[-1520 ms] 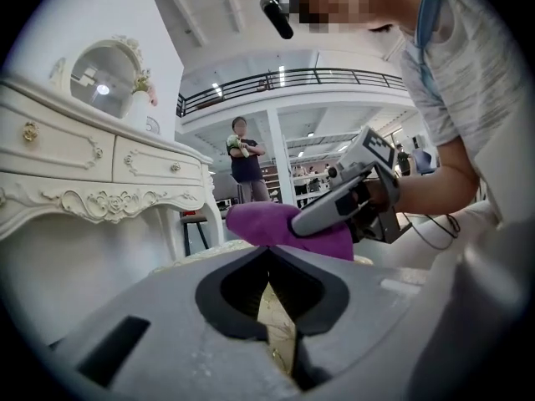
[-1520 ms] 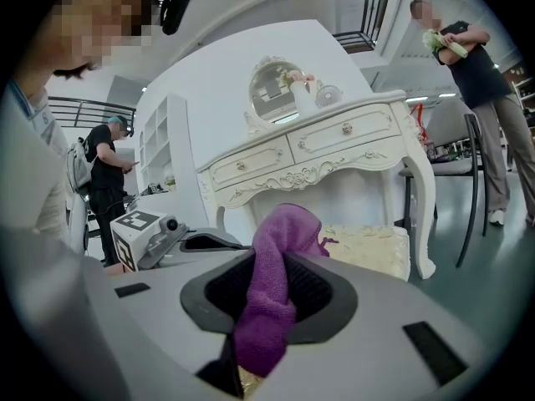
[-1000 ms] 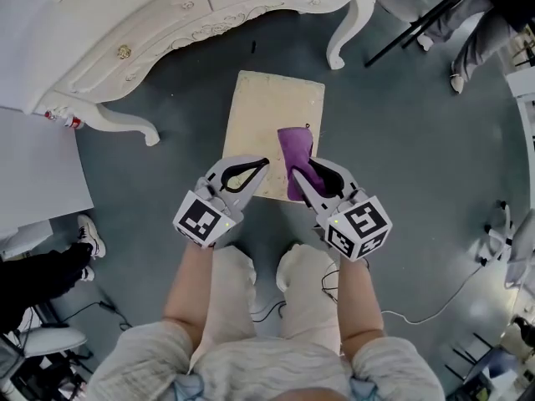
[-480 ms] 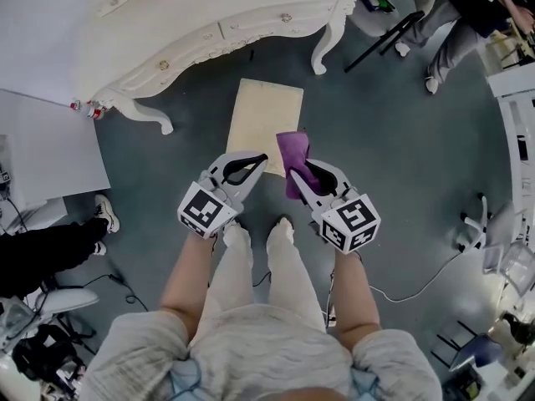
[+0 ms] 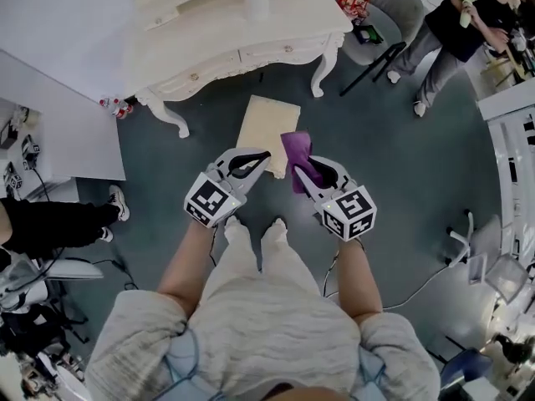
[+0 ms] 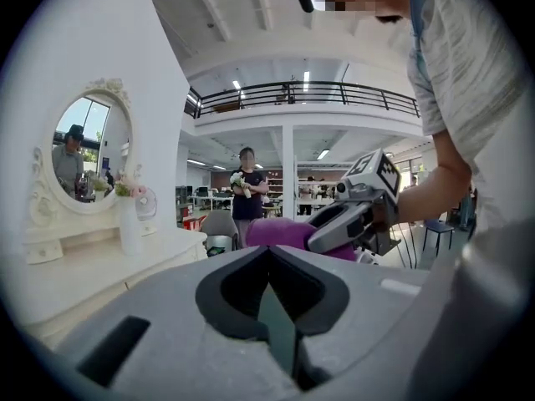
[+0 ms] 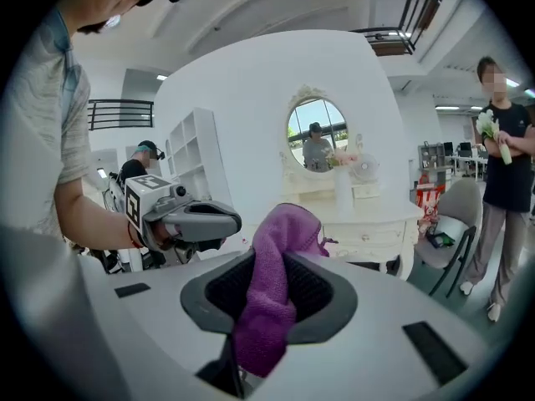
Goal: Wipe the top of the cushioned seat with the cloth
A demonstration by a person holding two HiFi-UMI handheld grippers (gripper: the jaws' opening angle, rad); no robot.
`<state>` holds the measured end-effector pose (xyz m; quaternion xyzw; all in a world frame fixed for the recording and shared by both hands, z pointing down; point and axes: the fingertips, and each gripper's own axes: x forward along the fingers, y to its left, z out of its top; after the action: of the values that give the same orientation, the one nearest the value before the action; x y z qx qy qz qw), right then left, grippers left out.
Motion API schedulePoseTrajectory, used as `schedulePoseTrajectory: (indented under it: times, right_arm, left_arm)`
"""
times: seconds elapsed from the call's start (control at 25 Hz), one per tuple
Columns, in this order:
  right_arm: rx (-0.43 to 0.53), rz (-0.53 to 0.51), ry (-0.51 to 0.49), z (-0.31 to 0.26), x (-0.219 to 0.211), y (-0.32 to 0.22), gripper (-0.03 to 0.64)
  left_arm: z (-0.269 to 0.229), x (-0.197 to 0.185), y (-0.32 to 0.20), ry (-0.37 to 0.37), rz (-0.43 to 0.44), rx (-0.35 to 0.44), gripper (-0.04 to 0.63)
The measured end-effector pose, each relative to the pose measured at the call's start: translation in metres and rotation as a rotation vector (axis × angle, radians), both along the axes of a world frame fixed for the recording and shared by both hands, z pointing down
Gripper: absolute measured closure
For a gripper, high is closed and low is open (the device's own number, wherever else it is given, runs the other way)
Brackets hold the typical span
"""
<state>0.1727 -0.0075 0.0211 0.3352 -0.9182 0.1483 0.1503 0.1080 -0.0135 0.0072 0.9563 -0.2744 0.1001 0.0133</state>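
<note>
Right claw [image 5: 305, 172] is clamped on a purple cloth [image 5: 296, 147]. A bunched fold is pinched between its pads, and loose ends spill out beyond the jaws on both sides. Left claw [image 5: 261, 159] is pressed together with nothing in it. The person holding them stands with both claws side by side, well above the grey floor.

The cream cushioned seat [image 5: 267, 124], a rectangular pad, stands far below. In the head view it lies just beyond the claw tips, near a white dressing table [image 5: 242, 48]. The cloth is not touching the seat.

Judging by its droop, the cloth is light, soft and limp, with a fuzzy weave unlikely to slip from the pads. A grip on a gathered fold, as now, leaves a flap free to press flat. The seat top looks padded and likely gives under pressure.
</note>
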Motion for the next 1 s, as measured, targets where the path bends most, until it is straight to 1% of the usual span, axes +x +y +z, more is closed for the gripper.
schedulePoseTrajectory:
  times: [0.12, 0.24, 0.4, 0.52, 0.68, 1.0]
  right_arm:
    - [0.049, -0.015, 0.011, -0.026, 0.004, 0.004, 0.528]
    - [0.076, -0.031, 0.016, -0.037, 0.005, 0.000, 0.528]
    - [0.106, -0.055, 0.026, -0.055, -0.002, 0.004, 0.528]
    - [0.126, -0.055, 0.037, -0.065, -0.007, 0.017, 0.528]
    - [0.128, -0.038, 0.034, -0.075, -0.007, 0.019, 0.528]
    - [0.126, -0.015, 0.023, -0.070, 0.005, 0.008, 0.528]
  left_arm:
    - [-0.022, -0.003, 0.006, -0.023, -0.008, 0.037, 0.583]
    - [-0.033, -0.007, 0.002, -0.035, -0.024, 0.062, 0.583]
    - [-0.045, -0.011, 0.008, -0.038, -0.044, 0.076, 0.583]
    - [-0.050, -0.010, 0.023, -0.044, -0.035, 0.075, 0.583]
    - [-0.058, -0.015, 0.025, -0.052, -0.025, 0.073, 0.583]
    - [-0.059, -0.012, 0.013, -0.048, -0.028, 0.085, 0.583]
